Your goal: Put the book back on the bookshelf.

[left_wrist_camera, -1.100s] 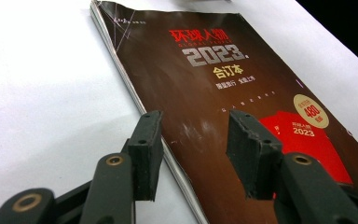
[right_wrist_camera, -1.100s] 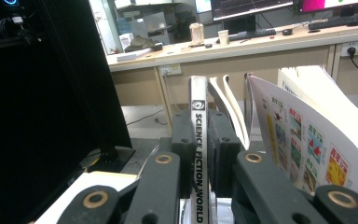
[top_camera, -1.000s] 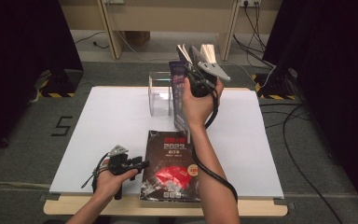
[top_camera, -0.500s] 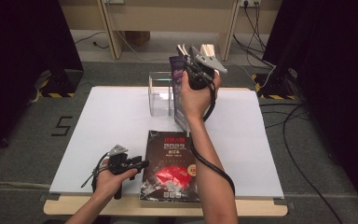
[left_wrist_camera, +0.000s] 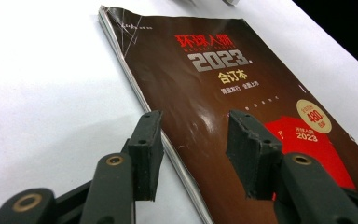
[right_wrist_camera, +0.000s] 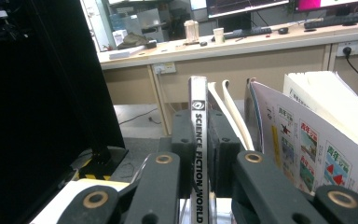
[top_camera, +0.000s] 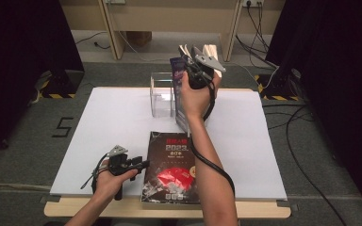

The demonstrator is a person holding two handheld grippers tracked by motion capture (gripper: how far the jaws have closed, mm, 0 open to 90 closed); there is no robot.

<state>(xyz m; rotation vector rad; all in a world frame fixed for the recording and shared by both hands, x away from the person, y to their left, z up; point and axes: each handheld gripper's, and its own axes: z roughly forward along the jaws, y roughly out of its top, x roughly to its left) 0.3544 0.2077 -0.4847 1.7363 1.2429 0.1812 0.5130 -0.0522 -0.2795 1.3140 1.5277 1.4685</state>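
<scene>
A dark magazine (top_camera: 170,168) with a red shape and "2023" on its cover lies flat near the table's front edge. My left gripper (top_camera: 143,164) rests low at its left edge; in the left gripper view (left_wrist_camera: 193,140) the jaws stand open astride that edge, the pads clear of the cover (left_wrist_camera: 242,84). My right gripper (top_camera: 191,66) is raised over the back of the table and shut on the spine of an upright magazine (right_wrist_camera: 198,154) marked "SCIENCE FICTION WORLD". That magazine (top_camera: 178,89) stands beside other upright magazines (right_wrist_camera: 307,144) with fanned pages.
A clear plastic holder (top_camera: 161,94) stands at the back middle of the white table top (top_camera: 103,127). Cables trail from both grippers. Dark curtains flank the table, with grey floor and a wooden desk frame (top_camera: 118,28) behind.
The right hand with the upright magazine has shifted slightly; the left gripper has kept still at the flat magazine's edge.
</scene>
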